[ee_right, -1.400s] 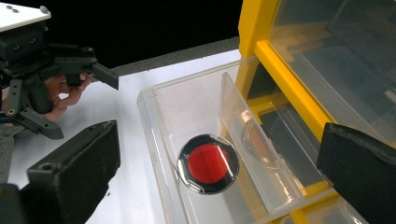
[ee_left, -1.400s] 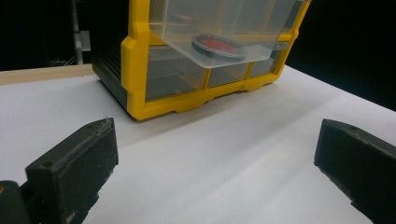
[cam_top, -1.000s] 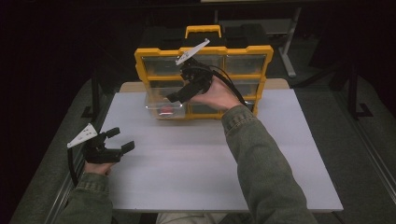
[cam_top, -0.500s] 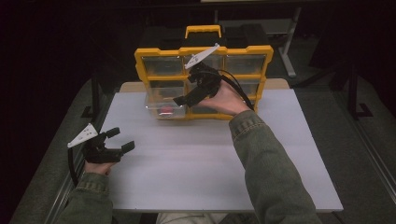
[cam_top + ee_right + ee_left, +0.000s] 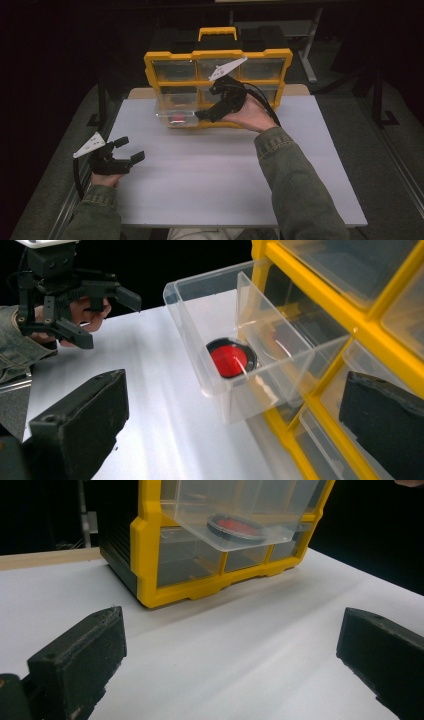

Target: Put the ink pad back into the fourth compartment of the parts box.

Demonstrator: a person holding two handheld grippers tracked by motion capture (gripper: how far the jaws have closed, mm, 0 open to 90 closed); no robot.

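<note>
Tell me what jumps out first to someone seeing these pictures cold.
The yellow organizer at the table's far edge stands out, with one clear drawer pulled out of it. In that drawer lies a red disc with a dark rim. The right gripper sits open just beside the drawer, while the left gripper rests open near the table's left edge.

We look down on a white desk (image 5: 240,185) that takes up the lower middle of the frame, with a strip of bare wood (image 5: 142,93) showing along its far edge. Around it the room is very dark; we cannot make out any walls. Grey floor (image 5: 395,165) runs down the right side of the frame and along the left. At the upper right stands a pale metal table leg (image 5: 311,47), and dark stands (image 5: 378,100) rise at the right and the left (image 5: 101,100).
</note>
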